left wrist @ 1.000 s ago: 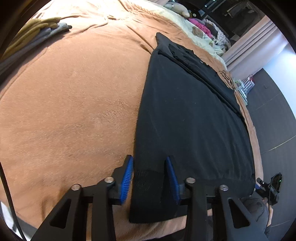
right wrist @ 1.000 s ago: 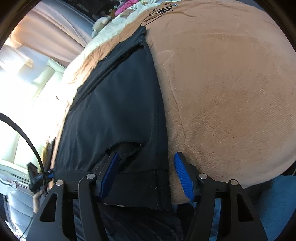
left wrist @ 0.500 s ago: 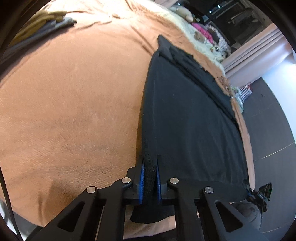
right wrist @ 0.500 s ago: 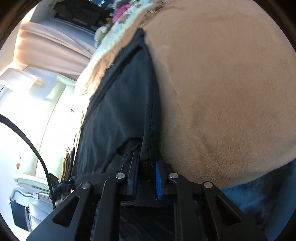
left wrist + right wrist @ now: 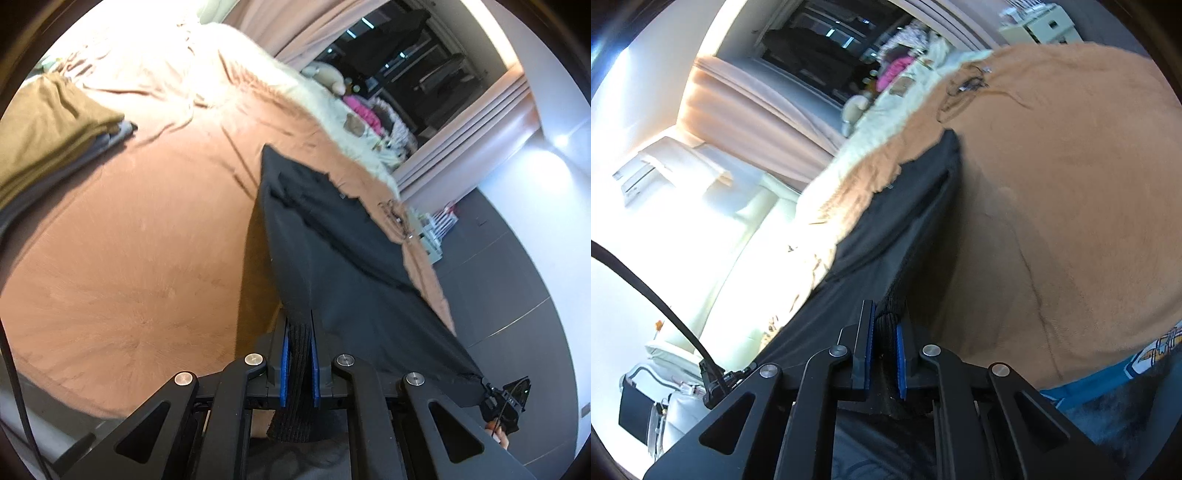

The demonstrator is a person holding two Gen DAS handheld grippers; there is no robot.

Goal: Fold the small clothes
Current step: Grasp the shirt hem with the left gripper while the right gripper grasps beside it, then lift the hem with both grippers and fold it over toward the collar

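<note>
L gripper (image 5: 298,332) & R gripper (image 5: 885,326) both clamping ribbed hem of black garment (image 5: 332,240), near end hanging above orange blanket (image 5: 129,240).

The garment (image 5: 332,236) lies on the blanket (image 5: 147,240), its near end lifted up off it. A pile of folded clothes (image 5: 48,125) sits on the blanket far to the left. Behind the garment, toys (image 5: 328,75) lie along the far edge of the bed.

– What do you hold?
– A black garment (image 5: 354,266), its ribbed hem pinched in your left gripper (image 5: 299,354) and your right gripper (image 5: 884,350), near edge lifted, far end lying ahead.
</note>
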